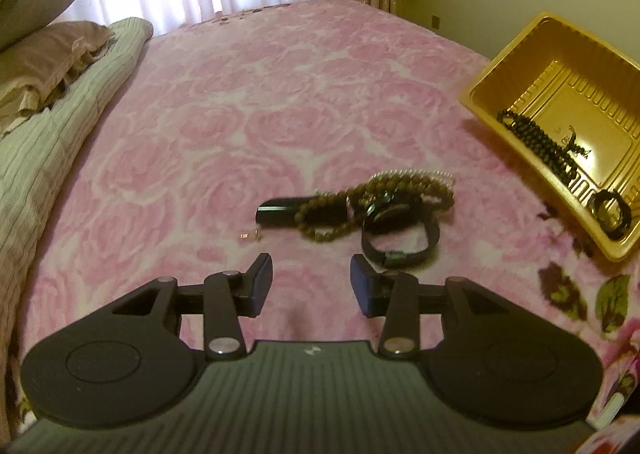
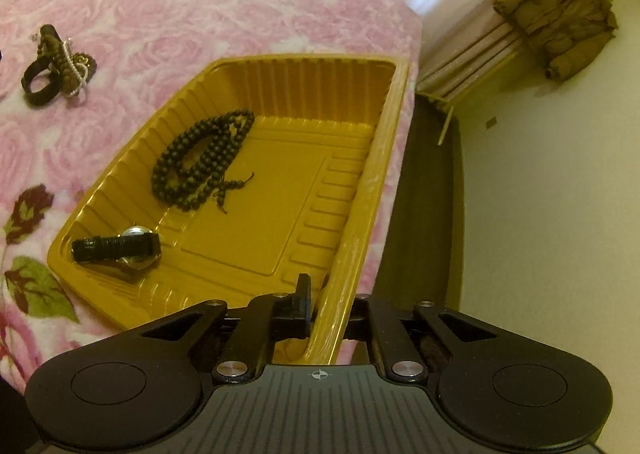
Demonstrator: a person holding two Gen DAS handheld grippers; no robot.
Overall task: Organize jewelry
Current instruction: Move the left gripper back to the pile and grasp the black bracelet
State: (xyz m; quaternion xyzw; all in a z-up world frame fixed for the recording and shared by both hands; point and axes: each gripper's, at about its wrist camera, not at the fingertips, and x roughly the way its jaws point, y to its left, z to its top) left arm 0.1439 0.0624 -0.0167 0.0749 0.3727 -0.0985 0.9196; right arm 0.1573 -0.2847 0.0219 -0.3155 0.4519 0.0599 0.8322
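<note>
Now the left gripper hangs wide open, the jewelry pile (beads, watch) dead ahead on the bedspread, its length crosswise. Right gripper pinches the yellow tray rim, farther off.

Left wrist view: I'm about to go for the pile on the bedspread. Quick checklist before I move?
1. Left hand-held gripper open and holding nothing: ok.
2. Pile of bracelets ahead of the fingers, path unobstructed: ok.
3. Items separable: not ok, the beads overlap the black watch.
4. Right hand-held gripper gripping the yellow tray rim: ok.
5. Tray has room beside the dark beads and wristwatch: ok.
6. Small gold piece, what it is: cannot tell.
</note>
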